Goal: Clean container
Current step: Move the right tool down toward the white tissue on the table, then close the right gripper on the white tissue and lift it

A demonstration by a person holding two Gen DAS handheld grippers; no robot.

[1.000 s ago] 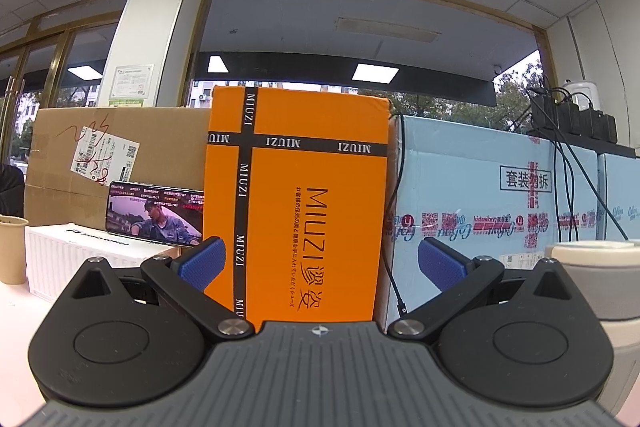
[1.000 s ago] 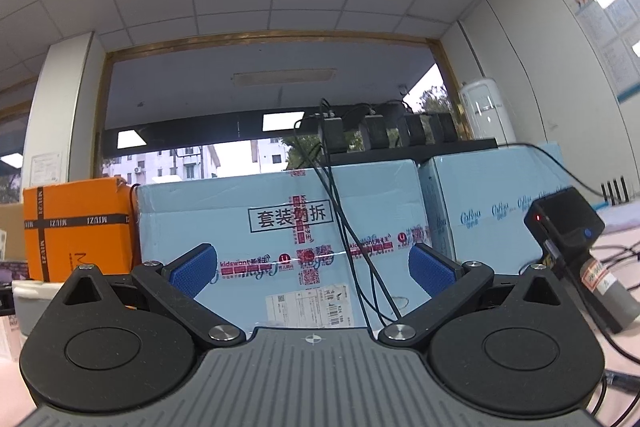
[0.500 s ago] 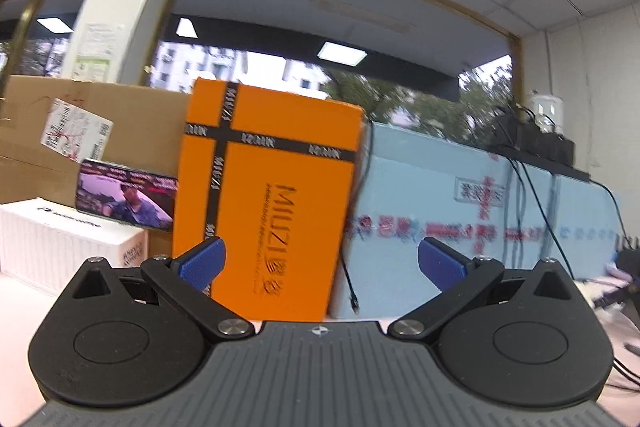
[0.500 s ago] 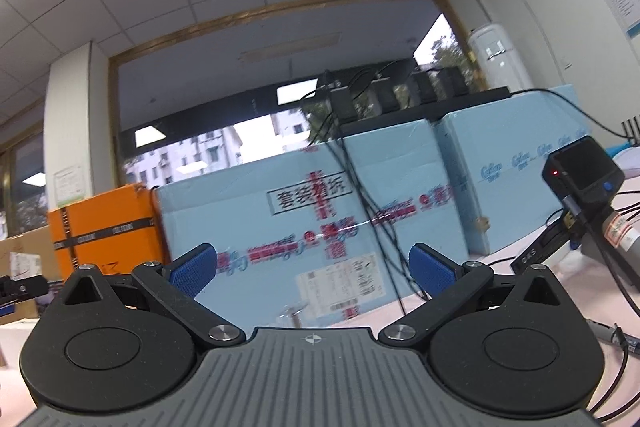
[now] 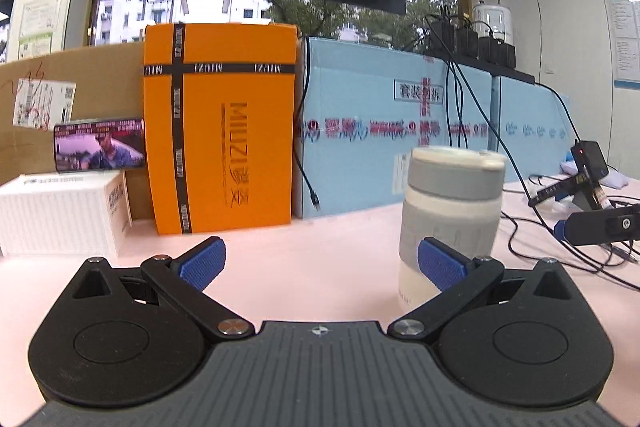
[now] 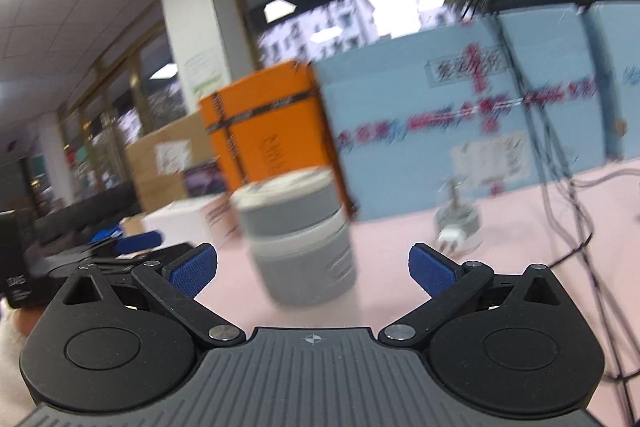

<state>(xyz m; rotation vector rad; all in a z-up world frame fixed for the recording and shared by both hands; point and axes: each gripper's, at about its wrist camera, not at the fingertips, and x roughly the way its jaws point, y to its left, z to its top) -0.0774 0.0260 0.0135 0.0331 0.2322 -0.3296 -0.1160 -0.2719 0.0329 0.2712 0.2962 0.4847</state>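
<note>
The container (image 5: 452, 211) is a white cylinder with grey bands and a white lid, upright on the pink table (image 5: 312, 247). In the left wrist view it stands just behind my right-hand finger (image 5: 440, 263), right of centre. My left gripper (image 5: 320, 262) is open with nothing between its fingers. In the blurred right wrist view the container (image 6: 298, 239) stands just beyond my open right gripper (image 6: 313, 269), slightly left of centre. A finger of the right gripper (image 5: 596, 226) enters the left wrist view from the right edge. The left gripper (image 6: 120, 241) shows at the left of the right wrist view.
Along the back stand a cardboard box (image 5: 80, 95), an orange box (image 5: 224, 147) and blue boxes (image 5: 384, 131). A phone (image 5: 100, 143) rests on a white box (image 5: 60, 215). Black cables (image 5: 560, 247) and a black device (image 5: 590, 163) lie right of the container.
Both views have tilted down from the boxes and ceiling to the tabletop. The right gripper has swung left and now faces the container. Both grippers stay open.
</note>
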